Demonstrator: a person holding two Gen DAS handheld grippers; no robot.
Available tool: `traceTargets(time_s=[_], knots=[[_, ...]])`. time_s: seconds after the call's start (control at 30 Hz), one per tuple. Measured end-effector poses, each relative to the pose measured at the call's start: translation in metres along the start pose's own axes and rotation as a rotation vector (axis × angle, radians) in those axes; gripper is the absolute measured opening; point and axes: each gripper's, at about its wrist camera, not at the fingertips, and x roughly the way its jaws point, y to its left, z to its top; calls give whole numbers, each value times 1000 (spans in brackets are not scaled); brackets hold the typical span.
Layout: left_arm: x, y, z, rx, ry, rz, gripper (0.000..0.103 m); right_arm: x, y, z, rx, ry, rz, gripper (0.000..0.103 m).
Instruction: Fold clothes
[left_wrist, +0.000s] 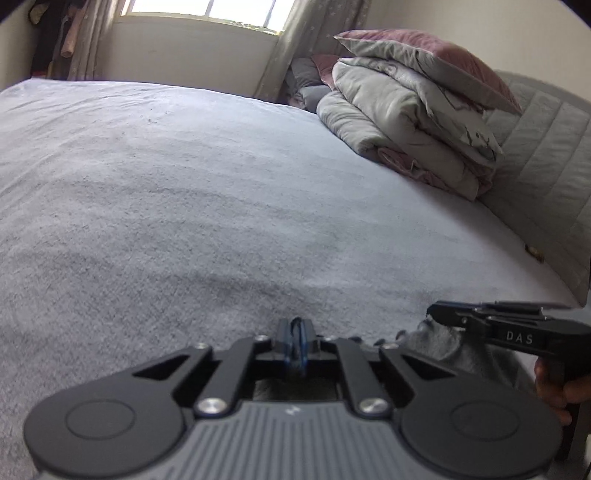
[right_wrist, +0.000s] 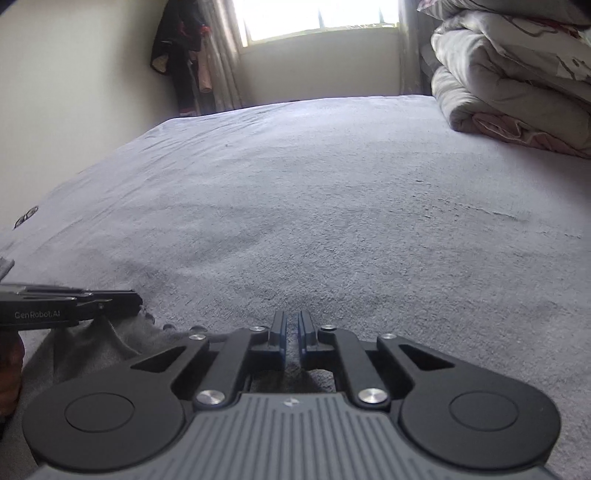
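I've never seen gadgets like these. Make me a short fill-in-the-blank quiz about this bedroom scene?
1. The left gripper and right gripper each pinch the edge of a ____ garment.
2. The folded quilts are stacked on the ____.
3. A ____ pillow tops that stack.
4. Daylight enters through a ____ on the far wall.

Missing words: grey; bed; pink; window

A dark grey, soft fleecy garment lies bunched and creased at the near edge of the pale grey bed, a raised fold peaking upward, mostly hidden from view.
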Motion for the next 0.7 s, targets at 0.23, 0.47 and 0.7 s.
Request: traceTargets(time_s=[0.23, 0.47, 0.7], knots=[[-47, -2, 4, -29, -66, -28, 37, -52, -7, -3, -64, -9, -34, 36], [-88, -4, -23, 106, -3, -56, 40, -99, -13, -31, -135, 33, -15, 36], [-86, 14, -59, 132, 23, 5, 40, -87, -6, -63, -172, 92, -33, 36]])
